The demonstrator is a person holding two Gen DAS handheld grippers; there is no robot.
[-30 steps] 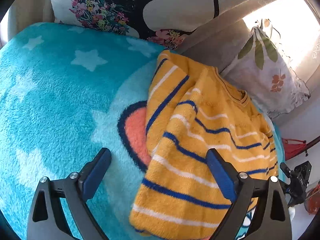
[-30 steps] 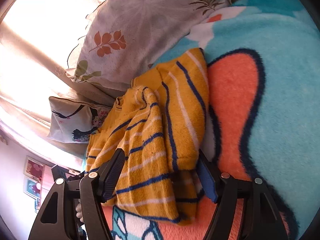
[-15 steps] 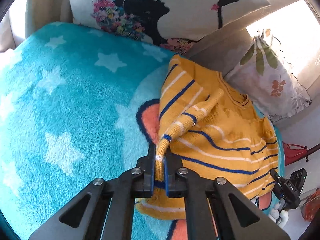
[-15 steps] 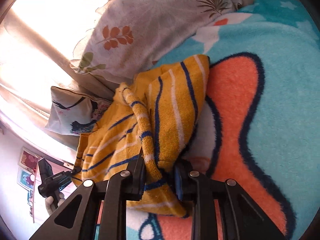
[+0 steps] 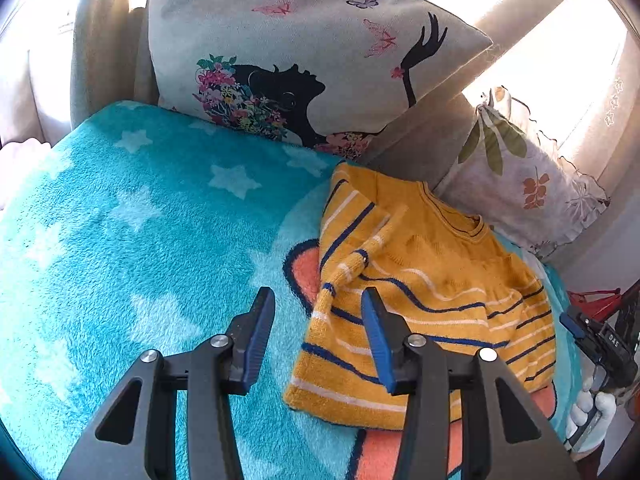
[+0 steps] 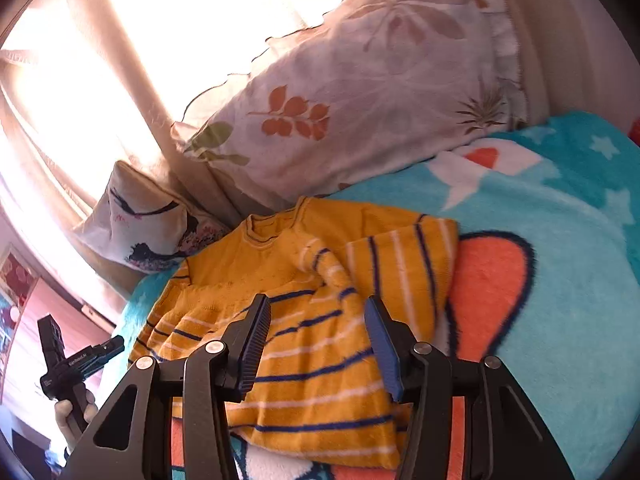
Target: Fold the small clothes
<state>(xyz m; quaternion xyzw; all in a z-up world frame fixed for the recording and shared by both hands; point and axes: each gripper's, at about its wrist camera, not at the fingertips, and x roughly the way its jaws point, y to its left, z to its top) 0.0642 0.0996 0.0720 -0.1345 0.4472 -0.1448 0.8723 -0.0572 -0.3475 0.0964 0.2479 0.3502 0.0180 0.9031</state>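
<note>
A small yellow sweater (image 5: 432, 292) with blue and white stripes lies on a turquoise fleece blanket (image 5: 140, 240). One sleeve (image 5: 352, 264) is folded across its body. My left gripper (image 5: 316, 336) is open and empty, just above the sweater's lower left edge. In the right wrist view the sweater (image 6: 320, 320) lies with a sleeve (image 6: 328, 272) draped over its front. My right gripper (image 6: 316, 344) is open and empty above the sweater's hem.
A cushion with a black silhouette print (image 5: 304, 60) and a leaf-print pillow (image 5: 516, 168) lean at the back. The blanket (image 6: 560, 240) carries an orange shape (image 6: 488, 280). The other gripper shows at each view's edge (image 5: 600, 348) (image 6: 68, 364).
Both grippers were shut on the sleeves half a second ago. They have let go, opened and drawn back. The sleeves now rest folded on the sweater.
</note>
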